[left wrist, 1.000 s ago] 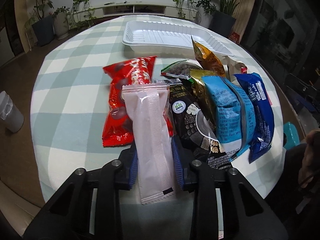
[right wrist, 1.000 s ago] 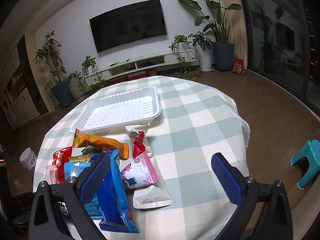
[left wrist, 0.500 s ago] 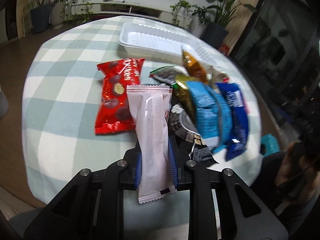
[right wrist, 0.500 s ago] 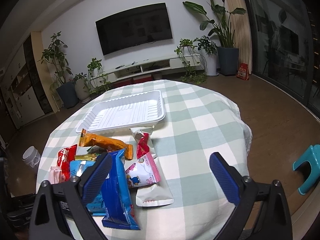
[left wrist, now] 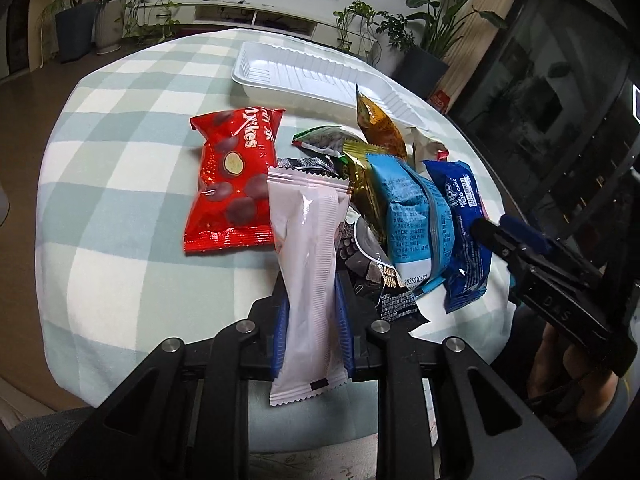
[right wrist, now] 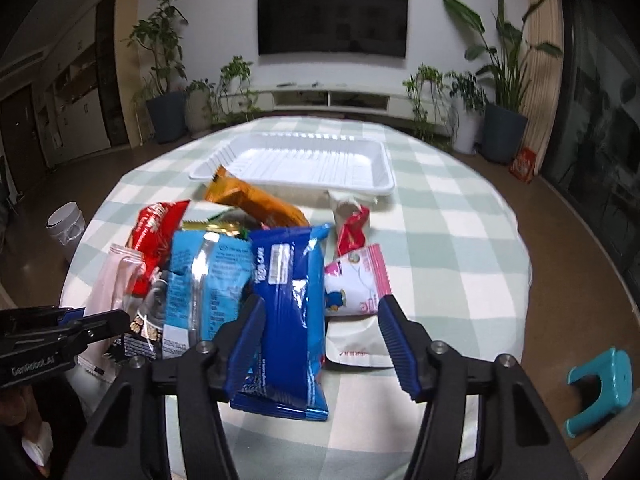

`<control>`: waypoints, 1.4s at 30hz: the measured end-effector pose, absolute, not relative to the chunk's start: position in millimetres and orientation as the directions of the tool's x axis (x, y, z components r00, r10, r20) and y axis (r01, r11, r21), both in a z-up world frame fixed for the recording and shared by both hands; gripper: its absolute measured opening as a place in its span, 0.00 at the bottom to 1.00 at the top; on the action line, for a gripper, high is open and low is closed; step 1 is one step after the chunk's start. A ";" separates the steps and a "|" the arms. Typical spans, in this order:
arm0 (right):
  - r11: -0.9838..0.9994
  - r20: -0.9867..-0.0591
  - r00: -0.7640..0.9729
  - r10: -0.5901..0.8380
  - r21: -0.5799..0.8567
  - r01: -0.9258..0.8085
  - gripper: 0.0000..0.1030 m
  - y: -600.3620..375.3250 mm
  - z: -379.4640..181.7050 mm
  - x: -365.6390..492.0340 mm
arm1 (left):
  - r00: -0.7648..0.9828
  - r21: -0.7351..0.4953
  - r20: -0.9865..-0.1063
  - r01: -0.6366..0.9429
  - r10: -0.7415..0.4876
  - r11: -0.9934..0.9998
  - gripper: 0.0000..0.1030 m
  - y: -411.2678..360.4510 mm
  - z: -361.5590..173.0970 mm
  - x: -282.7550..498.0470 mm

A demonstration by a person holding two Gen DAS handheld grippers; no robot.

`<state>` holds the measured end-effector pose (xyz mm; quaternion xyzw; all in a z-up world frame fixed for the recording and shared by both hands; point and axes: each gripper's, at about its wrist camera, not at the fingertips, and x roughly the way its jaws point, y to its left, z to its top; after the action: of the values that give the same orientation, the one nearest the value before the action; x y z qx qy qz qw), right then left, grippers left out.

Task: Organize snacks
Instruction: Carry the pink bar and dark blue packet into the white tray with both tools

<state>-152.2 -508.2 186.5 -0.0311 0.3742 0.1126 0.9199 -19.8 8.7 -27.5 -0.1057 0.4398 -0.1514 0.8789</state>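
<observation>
Pale pink packet (left wrist: 308, 276) is clamped between the pads of the left gripper (left wrist: 312, 322) above the checked tablecloth (left wrist: 120, 208).

Dark blue packet (right wrist: 286, 312) is straddled by the right gripper (right wrist: 320, 344), whose jaws have just been closing; contact seems limited to the left pad. Behind the snack pile, a white tray (right wrist: 304, 162) is seen empty.

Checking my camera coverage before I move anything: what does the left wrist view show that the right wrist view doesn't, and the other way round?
Only the left wrist view shows the left gripper shut on the pale pink packet, and the whole red chocolate bag.

Only the right wrist view shows the pink cartoon packet, the TV and the teal stool. The right gripper has just been closing around the dark blue packet, one side still clear.

Both show the white tray, still without snacks, and the light blue packet.
</observation>
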 end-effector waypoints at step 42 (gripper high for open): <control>0.887 -0.629 0.633 0.452 0.390 -0.247 0.28 -541.5 192.0 -142.8 | 0.615 -0.431 -0.649 0.188 -0.448 0.883 0.18 24.8 -3.6 -33.9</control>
<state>-142.8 -541.5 192.0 0.1346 0.3812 0.1956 0.8935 -33.9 24.8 -3.6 -0.1624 0.4003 -0.1799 0.8837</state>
